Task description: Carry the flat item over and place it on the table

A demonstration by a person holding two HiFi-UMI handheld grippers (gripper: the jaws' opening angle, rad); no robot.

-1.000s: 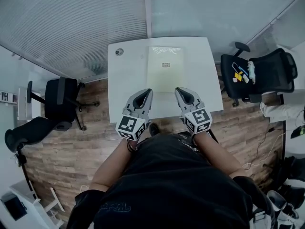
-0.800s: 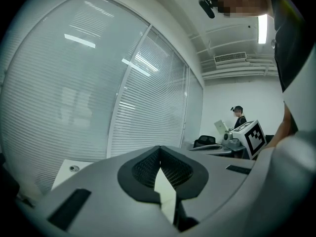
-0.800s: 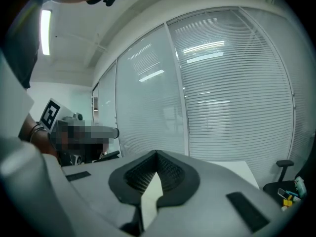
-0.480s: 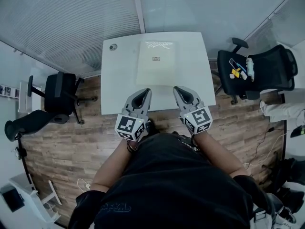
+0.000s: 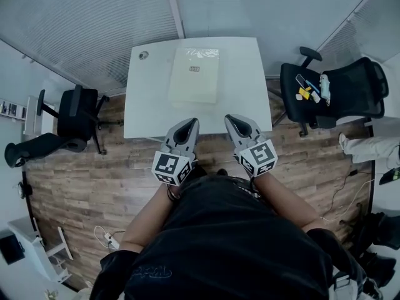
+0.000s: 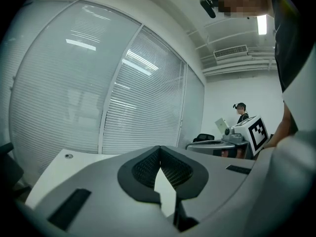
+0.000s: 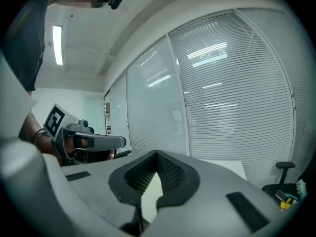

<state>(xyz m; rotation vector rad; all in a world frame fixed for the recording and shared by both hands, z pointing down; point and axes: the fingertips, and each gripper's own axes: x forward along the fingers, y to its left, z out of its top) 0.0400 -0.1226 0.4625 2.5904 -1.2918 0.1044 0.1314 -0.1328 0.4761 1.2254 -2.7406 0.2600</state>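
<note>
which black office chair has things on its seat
The black office chair right of the white table; small colourful items lie on it, the left chairs carry none.

Wood-plank floor [image 5: 81,186], black office chairs [image 5: 337,95] (one cluttered), pale slatted blinds [image 5: 94,24]

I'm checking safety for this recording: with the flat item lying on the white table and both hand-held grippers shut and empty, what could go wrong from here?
A white cable lies on the wood floor by the person's left side; a backward step could snag it. The black office chair right of the table carries small loose items on its seat; bumping it could spill them. The flat item itself lies well inside the table's edges.
</note>
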